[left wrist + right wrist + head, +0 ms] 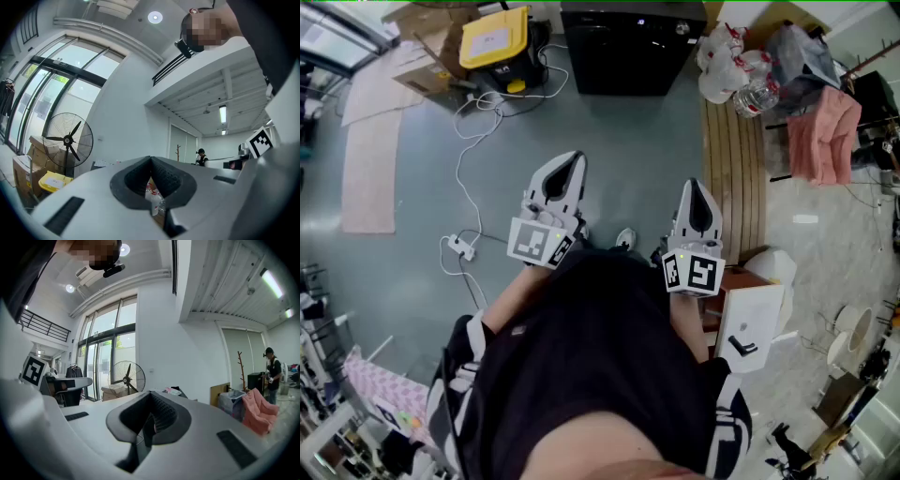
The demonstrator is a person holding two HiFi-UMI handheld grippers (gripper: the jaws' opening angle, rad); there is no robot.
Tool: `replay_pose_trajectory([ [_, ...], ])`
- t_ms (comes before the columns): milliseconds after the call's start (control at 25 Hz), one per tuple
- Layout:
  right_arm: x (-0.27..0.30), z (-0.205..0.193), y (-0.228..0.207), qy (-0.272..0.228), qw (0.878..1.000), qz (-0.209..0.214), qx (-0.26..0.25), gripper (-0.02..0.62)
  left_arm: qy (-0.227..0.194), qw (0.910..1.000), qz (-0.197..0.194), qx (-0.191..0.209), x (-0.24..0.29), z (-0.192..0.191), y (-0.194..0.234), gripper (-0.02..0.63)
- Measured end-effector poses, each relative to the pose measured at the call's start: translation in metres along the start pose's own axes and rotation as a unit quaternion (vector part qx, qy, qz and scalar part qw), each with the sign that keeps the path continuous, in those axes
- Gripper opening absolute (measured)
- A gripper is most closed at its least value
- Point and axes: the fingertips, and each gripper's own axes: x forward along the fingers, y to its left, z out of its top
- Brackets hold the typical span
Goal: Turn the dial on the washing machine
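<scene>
No dial can be made out in any view. The likeliest washing machine is the black box-shaped appliance [628, 42] at the far end of the floor [628, 150] in the head view. That is a judgement only, as its top and front show no clear knob from here. The person stands well apart from it, both grippers held low in front of the body and pointing toward it.

The left gripper [570, 167] has its jaws clenched tip to tip with nothing between them. Only bags across the room show through the gap behind the tips. The right gripper [695, 192] is likewise pressed together and empty.

The task looks to be at its very start, with the approach not yet made. The next move calls for walking up to the appliance, finding the dial, raising one gripper to it and parting the jaws enough to fit round the knob before twisting.

The grey floor straight ahead is bare, so the direct path is free. To the left, a white cable [464, 178] loops down to a power strip [460, 247], a trip risk if the path drifts that way. To the right lies a wooden board [733, 159], and a small white cabinet [752, 323] stands just beside the right arm. Plastic bags [724, 58] crowd the appliance's right side and a yellow-lidded box [494, 37] its left.
</scene>
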Motion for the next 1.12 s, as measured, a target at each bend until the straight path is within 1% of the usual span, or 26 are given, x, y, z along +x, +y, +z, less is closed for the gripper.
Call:
replay_pose_trajectory([
  [240,-0.001,-0.004,0.001,0.000,1.000,0.002,0.002,0.021,-0.001,1.0000,-0.002,-0.002,-0.003,-0.003,-0.001,0.023],
  [320,-0.001,-0.005,-0.001,-0.001,1.000,-0.004,0.006,0.023,0.000,1.0000,-0.003,-0.004,-0.002,-0.003,0.000,0.023],
  [480,0.000,-0.002,0.001,-0.017,1.000,-0.007,0.007,0.023,0.003,1.0000,-0.006,-0.008,-0.004,-0.005,0.003,0.023],
  [520,0.001,-0.002,0.003,-0.018,1.000,-0.004,0.007,0.065,0.004,0.9999,-0.007,-0.007,-0.004,-0.005,0.003,0.023],
  [560,0.003,-0.002,0.004,-0.015,1.000,-0.001,0.006,0.168,0.005,0.9999,-0.009,-0.007,-0.005,-0.006,0.004,0.023],
  [600,0.006,-0.004,0.006,-0.011,1.000,0.001,0.005,0.212,0.007,0.9999,-0.011,-0.009,-0.005,-0.007,0.005,0.023],
  [760,0.024,-0.012,0.016,0.010,1.000,-0.005,-0.010,0.213,0.016,0.9995,-0.015,-0.025,-0.007,-0.018,0.024,0.023],
  [920,0.045,-0.024,0.023,0.024,0.999,-0.010,-0.025,0.219,0.014,0.9991,-0.025,-0.033,-0.007,-0.018,0.043,0.023],
  [1120,0.091,-0.044,-0.003,0.032,0.999,-0.024,-0.030,0.232,0.015,0.9990,-0.030,-0.029,0.027,-0.033,0.059,0.023],
])
